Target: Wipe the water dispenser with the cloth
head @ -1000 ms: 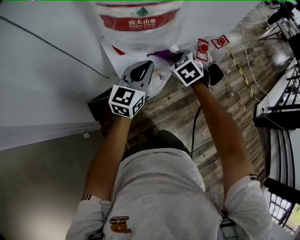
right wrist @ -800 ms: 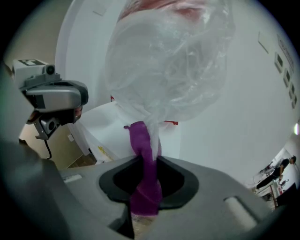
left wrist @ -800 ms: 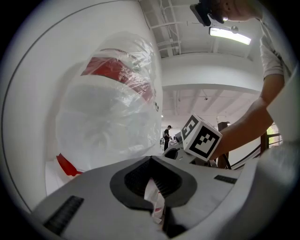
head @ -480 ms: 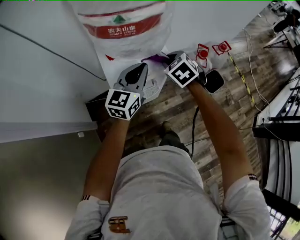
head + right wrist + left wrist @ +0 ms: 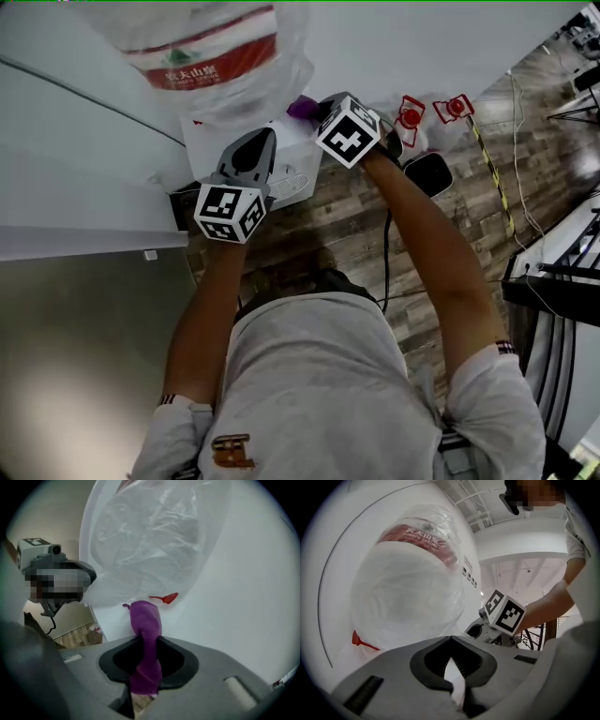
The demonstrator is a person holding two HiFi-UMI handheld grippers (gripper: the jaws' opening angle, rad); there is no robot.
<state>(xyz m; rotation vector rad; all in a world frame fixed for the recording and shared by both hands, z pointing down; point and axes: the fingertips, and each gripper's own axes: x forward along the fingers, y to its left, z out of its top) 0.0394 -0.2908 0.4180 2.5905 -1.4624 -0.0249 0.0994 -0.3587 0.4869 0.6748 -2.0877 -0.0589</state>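
**A:** How are your grippers sitting?

**B:** I'm keeping the jaws of my left gripper (image 5: 450, 638) closed tip to tip, with nothing between them. My right gripper (image 5: 147, 644) is clamping a crumpled purple cloth (image 5: 146, 620), which is sticking out past the jaw tips.

**A:** And where's the cloth?

**B:** It's hanging right at the white box-shaped water dispenser (image 5: 225, 602), though I can't tell if it's touching. It's just below the large clear water bottle (image 5: 410, 588), which is wrapped in plastic film with a red label. Both grippers are hovering side by side near the dispenser's top, above the wood-patterned floor (image 5: 356, 225).
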